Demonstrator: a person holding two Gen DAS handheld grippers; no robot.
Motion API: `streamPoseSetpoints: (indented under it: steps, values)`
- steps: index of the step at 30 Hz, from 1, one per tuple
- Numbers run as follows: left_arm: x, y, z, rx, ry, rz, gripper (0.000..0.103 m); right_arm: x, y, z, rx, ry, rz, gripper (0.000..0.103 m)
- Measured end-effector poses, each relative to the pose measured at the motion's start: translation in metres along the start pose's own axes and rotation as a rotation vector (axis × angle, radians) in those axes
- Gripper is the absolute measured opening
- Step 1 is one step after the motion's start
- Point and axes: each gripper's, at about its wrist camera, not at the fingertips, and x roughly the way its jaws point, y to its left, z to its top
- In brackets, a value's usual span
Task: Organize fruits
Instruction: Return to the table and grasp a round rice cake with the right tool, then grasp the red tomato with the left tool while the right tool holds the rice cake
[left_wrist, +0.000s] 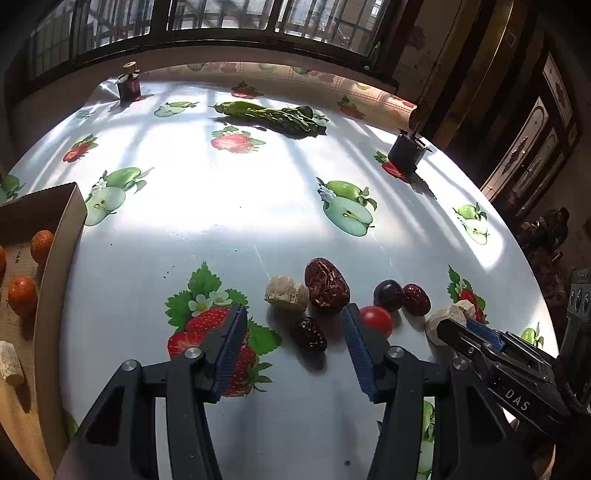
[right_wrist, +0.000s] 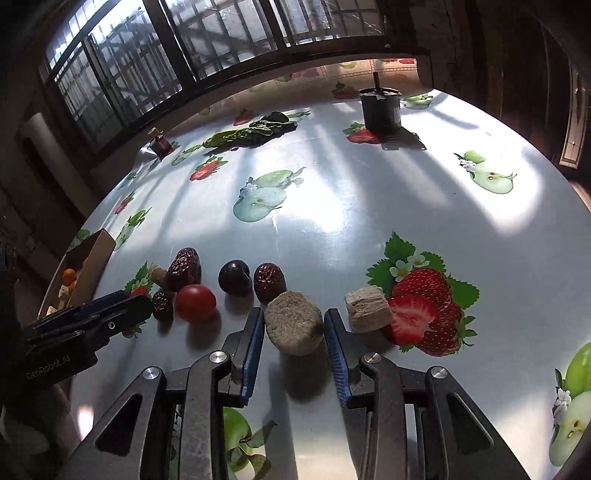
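**Two claws over the fruit cluster, box waiting at the bench edge**

The left claw (left_wrist: 295, 325) hangs spread wide over the bench (left_wrist: 229, 221), gripping nothing; a small dried date (left_wrist: 308, 334) lies on the cloth between its blue pads, nearer the right one. Just past the right pad sits a cherry tomato (left_wrist: 376, 320). At 12 o'clock from the small date lie a beige puffed cake (left_wrist: 286, 292) and, touching it, a large wrinkled date (left_wrist: 327, 286). At 2 o'clock a dark plum (left_wrist: 388, 295) rests against another red date (left_wrist: 416, 299).

The right claw (right_wrist: 294, 325) is set narrowly around a round grey-beige cake (right_wrist: 293, 323), one pad on each side; whether the pads actually press it I cannot tell. A squarer pale cake (right_wrist: 367, 308) sits just beside it at 3 o'clock, overlapping a printed strawberry.

At 9 o'clock in the left wrist view a cardboard box (left_wrist: 61, 236) stands at the bench edge, holding small oranges (left_wrist: 23, 295) and another pale cake piece (left_wrist: 11, 363).

Far across the bench lie leafy greens (left_wrist: 273, 116), with a small dark jar (left_wrist: 129, 85) at 11 o'clock and a black canister (left_wrist: 405, 151) at 1 o'clock
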Motion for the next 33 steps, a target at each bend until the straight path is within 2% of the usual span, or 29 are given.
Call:
streamPoseSetpoints:
  steps: [3, 6, 9, 18, 23, 28, 33]
  values:
    - [0.013, 0.004, 0.01, -0.009, -0.003, 0.0, 0.052, 0.0, 0.002, -0.001, -0.005, 0.0, -0.005, 0.036]
    - [0.027, 0.004, 0.011, -0.004, 0.006, -0.067, 0.051, 0.0, 0.003, -0.001, -0.015, 0.002, -0.014, 0.036]
    - [0.028, 0.005, 0.008, -0.01, 0.011, -0.092, 0.026, 0.001, 0.003, -0.002, -0.012, 0.007, -0.012, 0.037]
    - [0.01, 0.014, -0.004, -0.039, -0.003, -0.089, 0.026, 0.0, 0.004, -0.002, -0.031, -0.005, -0.026, 0.036]
    - [-0.019, 0.025, -0.012, -0.055, -0.052, -0.096, 0.026, -0.005, 0.005, -0.001, -0.031, -0.031, -0.022, 0.036]
    - [-0.044, 0.041, -0.022, -0.058, -0.094, -0.071, 0.026, -0.004, 0.006, -0.002, -0.035, -0.033, -0.034, 0.036]
    - [-0.04, 0.044, -0.027, -0.058, -0.064, -0.068, 0.026, -0.002, 0.008, -0.003, -0.042, -0.032, -0.074, 0.036]
